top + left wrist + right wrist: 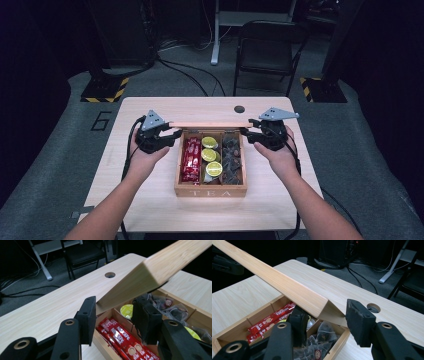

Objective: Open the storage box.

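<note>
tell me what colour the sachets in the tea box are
Red sachets, clearest in the left gripper view.

"TEA" on the wooden box [210, 192], "NESCAFE" on the red sachets [120, 336]

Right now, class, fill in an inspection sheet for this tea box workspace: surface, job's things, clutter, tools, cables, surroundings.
Surface: light wooden table with a round hole near its far edge.
Job's things: wooden tea box, hinged lid raised; red sachets, yellow-green round capsules and dark tea bags in three compartments.
Clutter: nothing seen.
Tools: left tool grips the lid's left end, right tool its right end.
Cables: one trails from each tool; more on the floor beyond.
Surroundings: black chair, grey carpet, hazard-striped stand bases.
</note>
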Demonstrator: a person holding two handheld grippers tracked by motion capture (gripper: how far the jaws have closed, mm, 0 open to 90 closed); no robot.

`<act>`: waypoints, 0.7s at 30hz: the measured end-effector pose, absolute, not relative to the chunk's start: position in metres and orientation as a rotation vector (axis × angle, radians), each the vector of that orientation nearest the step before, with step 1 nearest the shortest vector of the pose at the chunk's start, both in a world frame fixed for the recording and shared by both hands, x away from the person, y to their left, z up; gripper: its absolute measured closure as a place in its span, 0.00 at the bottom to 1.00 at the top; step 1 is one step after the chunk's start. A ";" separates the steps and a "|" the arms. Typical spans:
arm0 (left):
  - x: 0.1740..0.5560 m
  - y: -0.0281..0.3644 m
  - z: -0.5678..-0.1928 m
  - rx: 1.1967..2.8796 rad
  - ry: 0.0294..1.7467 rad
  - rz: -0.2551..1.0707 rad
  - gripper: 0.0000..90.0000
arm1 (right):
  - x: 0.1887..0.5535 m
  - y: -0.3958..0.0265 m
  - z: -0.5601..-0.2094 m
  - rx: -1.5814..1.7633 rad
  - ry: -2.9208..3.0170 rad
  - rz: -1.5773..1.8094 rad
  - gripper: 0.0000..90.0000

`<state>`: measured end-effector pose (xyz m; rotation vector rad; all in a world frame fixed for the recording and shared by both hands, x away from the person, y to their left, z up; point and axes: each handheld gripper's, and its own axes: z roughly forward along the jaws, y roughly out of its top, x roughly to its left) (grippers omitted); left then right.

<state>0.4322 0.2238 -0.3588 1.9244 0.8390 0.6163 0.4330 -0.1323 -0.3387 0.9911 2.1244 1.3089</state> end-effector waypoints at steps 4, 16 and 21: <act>0.438 0.224 -0.362 1.911 0.847 0.611 0.60 | 0.439 -0.131 -0.336 0.990 2.120 1.301 0.58; 0.456 0.223 -0.369 1.873 0.904 0.592 0.62 | 0.449 -0.127 -0.333 0.993 2.118 1.277 0.58; 0.461 0.222 -0.368 1.848 0.927 0.580 0.65 | 0.453 -0.127 -0.331 0.981 2.123 1.269 0.58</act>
